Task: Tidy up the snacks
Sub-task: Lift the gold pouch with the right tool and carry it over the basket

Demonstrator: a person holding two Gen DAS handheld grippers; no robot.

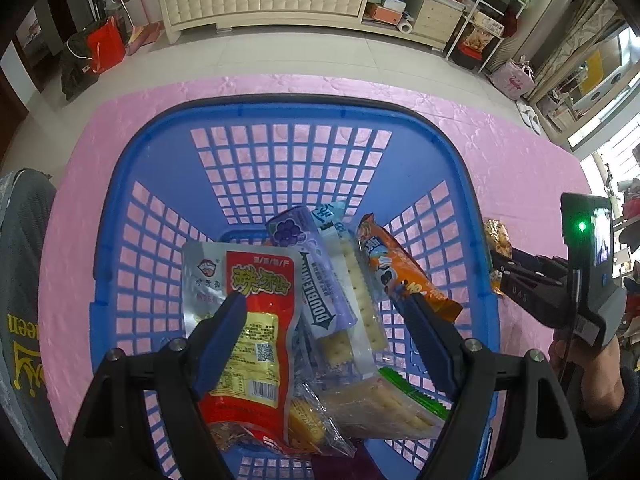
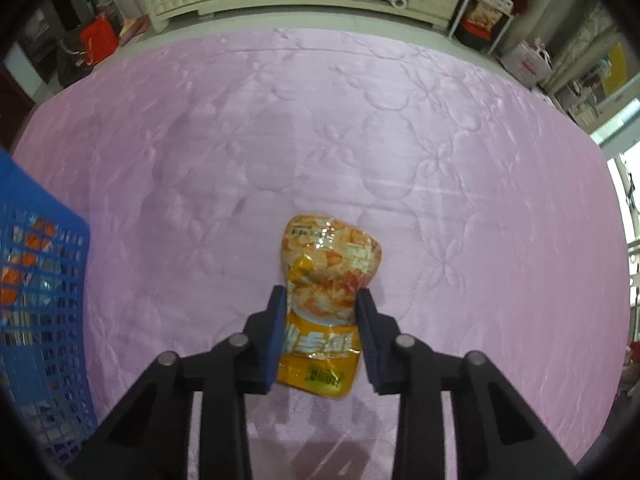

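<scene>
Your left tool (image 1: 324, 308) hangs wide open over the blue basket (image 1: 120, 208), holding nothing. Under it: a red pouch (image 1: 256, 320), a purple Doublemint pack (image 1: 316, 272), cracker sleeves (image 1: 360, 296) and an orange wrapper (image 1: 400, 268). Your right tool (image 1: 500, 270) sits outside the basket's right wall on the pink table (image 1: 520, 152), at an orange-yellow packet (image 1: 497, 236).

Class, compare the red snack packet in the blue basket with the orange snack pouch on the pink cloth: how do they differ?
The red snack packet lies in the blue basket among other snacks; the orange snack pouch lies alone on the pink cloth.
The left tool hangs open above the red packet; the right tool pinches the orange pouch's sides.
Both are sealed printed wrappers.
</scene>
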